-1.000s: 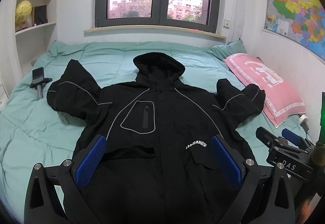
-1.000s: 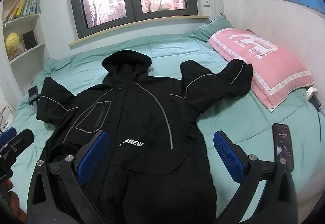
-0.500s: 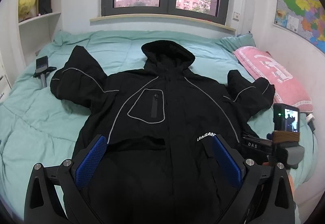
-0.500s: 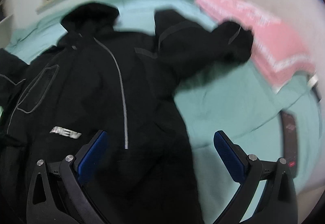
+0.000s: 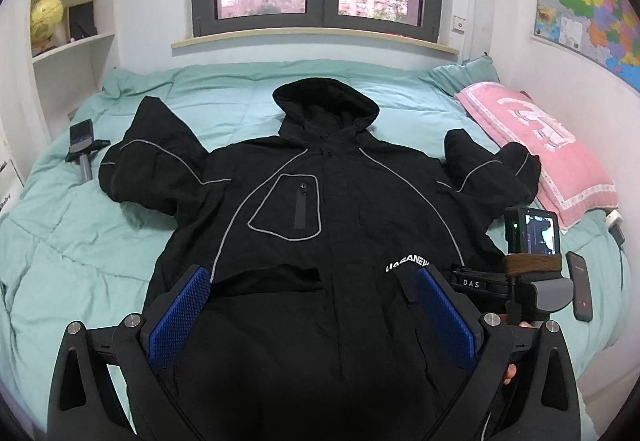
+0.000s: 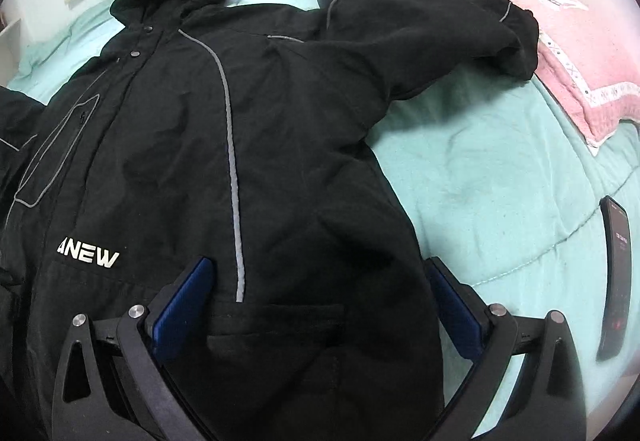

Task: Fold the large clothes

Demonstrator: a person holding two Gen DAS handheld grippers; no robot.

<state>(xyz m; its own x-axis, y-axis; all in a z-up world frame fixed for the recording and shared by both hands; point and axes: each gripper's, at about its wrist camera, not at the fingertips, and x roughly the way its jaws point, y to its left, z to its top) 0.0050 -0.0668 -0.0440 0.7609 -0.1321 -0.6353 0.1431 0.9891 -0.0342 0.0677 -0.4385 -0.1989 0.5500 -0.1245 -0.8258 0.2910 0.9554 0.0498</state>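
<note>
Under the window, a bed (image 5: 100, 241) with a teal quilt carries the black hooded jacket (image 5: 320, 221), spread face up, hood toward the window and both sleeves out, one cuff touching the pink pillow (image 6: 560, 41). Above the jacket's lower part, the left hand-held gripper (image 5: 312, 317) is spread wide and grips nothing. The right hand-held gripper (image 6: 320, 313), also spread, hangs low over the jacket's side hem, a phone (image 6: 616, 281) lying on the quilt beside it.
</note>
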